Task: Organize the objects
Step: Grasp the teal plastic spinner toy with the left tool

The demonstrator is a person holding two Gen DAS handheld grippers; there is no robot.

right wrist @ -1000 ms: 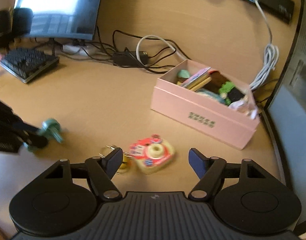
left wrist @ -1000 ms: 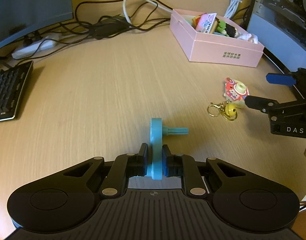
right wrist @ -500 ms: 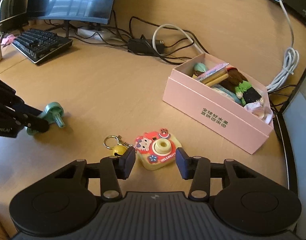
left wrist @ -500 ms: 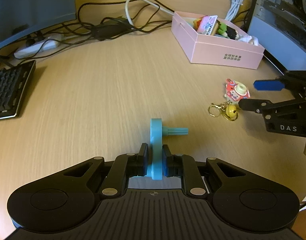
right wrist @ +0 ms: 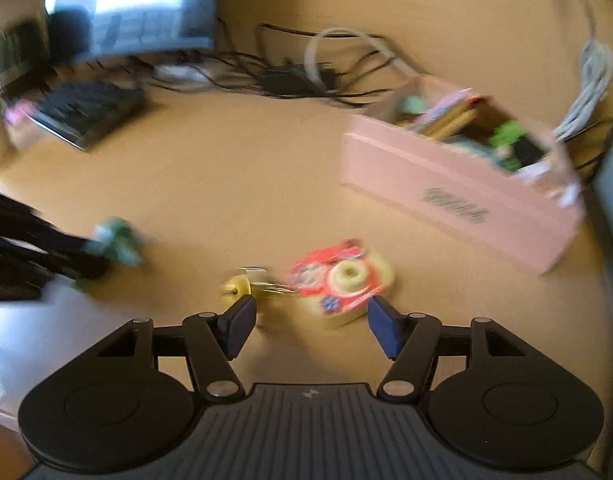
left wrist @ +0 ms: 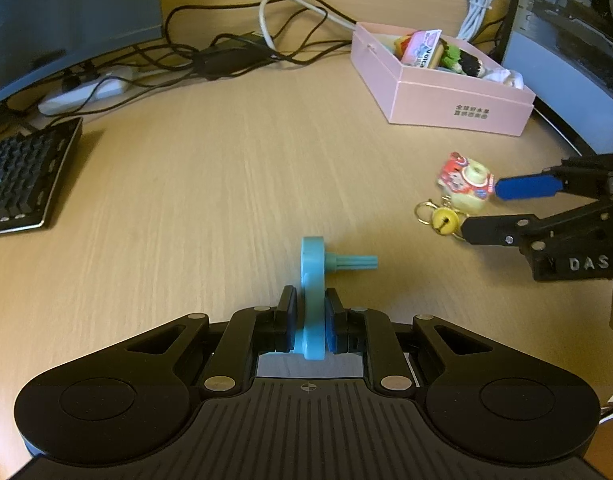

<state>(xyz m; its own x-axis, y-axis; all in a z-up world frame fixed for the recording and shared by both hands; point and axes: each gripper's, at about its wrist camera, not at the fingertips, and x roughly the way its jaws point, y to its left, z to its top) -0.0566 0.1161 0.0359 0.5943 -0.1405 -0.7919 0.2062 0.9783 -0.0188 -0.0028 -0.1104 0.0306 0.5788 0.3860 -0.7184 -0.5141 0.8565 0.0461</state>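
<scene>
Wood-grain tabletop (left wrist: 210,184) carries the whole scene, ordered here from largest item to smallest. Monitor (left wrist: 66,20) and keyboard (left wrist: 22,184) occupy the far left, with a tangle of cables (left wrist: 234,52) behind. Pink box (left wrist: 438,92), open-topped and already partly filled with small toys, stands at the far right near a computer case (left wrist: 566,60); it appears to be the collecting place.

Left gripper (left wrist: 309,316): fingers closed on a blue disc toy (left wrist: 312,280), which stands on edge between the pads with its ribbed stem pointing right. Whether its lower edge touches the tabletop cannot be told.

Right gripper (right wrist: 310,326): fingers apart and opening, with the front of the toy camera (right wrist: 340,280) between them but the pads not pressing on it. That view is blurred. The red and cream toy camera lies on the tabletop well short of the pink box, and a yellow bell keychain (left wrist: 440,216) lies just beside it, close to the left finger.

Step in hand, as judged: the right gripper lining up a grasp on the toy camera. The next move calls for centring the fingers on the camera body alone, clear of the keychain, then closing and carrying it to the pink box.
</scene>
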